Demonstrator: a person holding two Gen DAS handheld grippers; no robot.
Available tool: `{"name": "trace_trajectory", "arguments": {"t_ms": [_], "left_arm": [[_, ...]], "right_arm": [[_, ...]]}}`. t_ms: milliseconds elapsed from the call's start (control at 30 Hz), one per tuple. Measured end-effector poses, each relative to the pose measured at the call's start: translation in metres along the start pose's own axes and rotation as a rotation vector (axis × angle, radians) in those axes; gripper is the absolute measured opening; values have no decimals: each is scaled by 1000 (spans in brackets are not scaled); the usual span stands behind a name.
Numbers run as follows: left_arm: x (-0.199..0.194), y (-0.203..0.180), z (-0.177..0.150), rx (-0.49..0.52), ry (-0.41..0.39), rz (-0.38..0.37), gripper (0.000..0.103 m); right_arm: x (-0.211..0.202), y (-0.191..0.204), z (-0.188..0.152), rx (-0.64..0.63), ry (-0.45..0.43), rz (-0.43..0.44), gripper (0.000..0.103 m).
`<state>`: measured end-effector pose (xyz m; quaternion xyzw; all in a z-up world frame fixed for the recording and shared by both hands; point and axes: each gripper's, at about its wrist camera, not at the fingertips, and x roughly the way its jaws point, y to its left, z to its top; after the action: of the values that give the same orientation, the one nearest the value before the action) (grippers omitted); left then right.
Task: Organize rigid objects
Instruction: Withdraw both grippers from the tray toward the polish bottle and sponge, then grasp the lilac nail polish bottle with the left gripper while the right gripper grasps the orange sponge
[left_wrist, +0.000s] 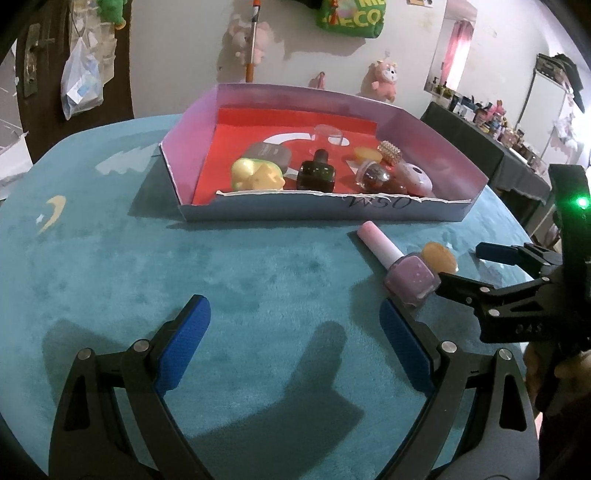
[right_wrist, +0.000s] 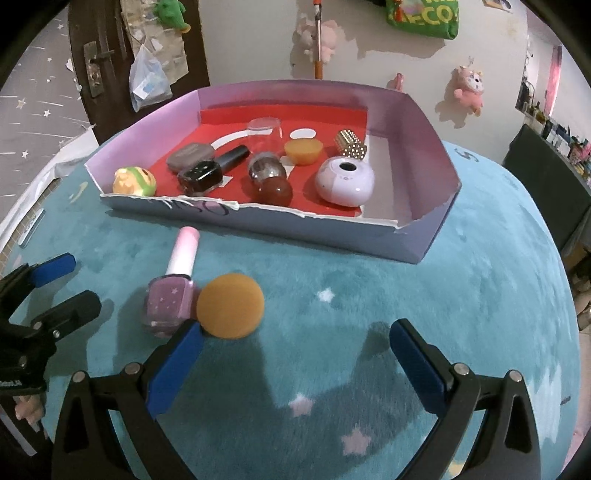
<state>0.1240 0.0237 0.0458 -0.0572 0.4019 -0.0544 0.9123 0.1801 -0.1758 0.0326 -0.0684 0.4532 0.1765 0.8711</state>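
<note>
Most of the small things already sit inside the shallow cardboard box (right_wrist: 424, 236) in the upper middle of the right wrist view, red-lined so they show clearly: a squishy toy (right_wrist: 133, 181), a dark bottle (right_wrist: 201, 177) and a white round pod (right_wrist: 345, 181) among them. Two are left out on the teal counter (right_wrist: 406, 295), just below the box's torn front wall: a lilac nail polish bottle (right_wrist: 171, 299) lying on its side, and an orange sponge puff (right_wrist: 230, 305) touching it. The right claw (right_wrist: 295, 347) is spread wide, empty, its left pad right beside both, probably lining up a pick. The left claw (left_wrist: 295, 325) is also spread and empty, over bare plush.
</note>
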Motion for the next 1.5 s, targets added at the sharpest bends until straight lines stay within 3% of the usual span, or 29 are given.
{"name": "trace_trajectory", "arguments": {"t_ms": [400, 800, 1233, 1400, 1500], "left_arm": [[-5, 9, 2, -3, -8, 1, 94], [3, -20, 9, 74, 14, -33, 94], [35, -38, 19, 134, 89, -14, 94], [42, -37, 22, 123, 103, -6, 93], [43, -38, 22, 126, 91, 0, 86]], "right_arm": [[13, 32, 11, -100, 16, 63, 103], [8, -11, 11, -9, 7, 18, 103], [-2, -16, 1, -48, -11, 129, 103], [-1, -10, 3, -73, -20, 137, 94], [-1, -7, 4, -78, -28, 137, 89]]}}
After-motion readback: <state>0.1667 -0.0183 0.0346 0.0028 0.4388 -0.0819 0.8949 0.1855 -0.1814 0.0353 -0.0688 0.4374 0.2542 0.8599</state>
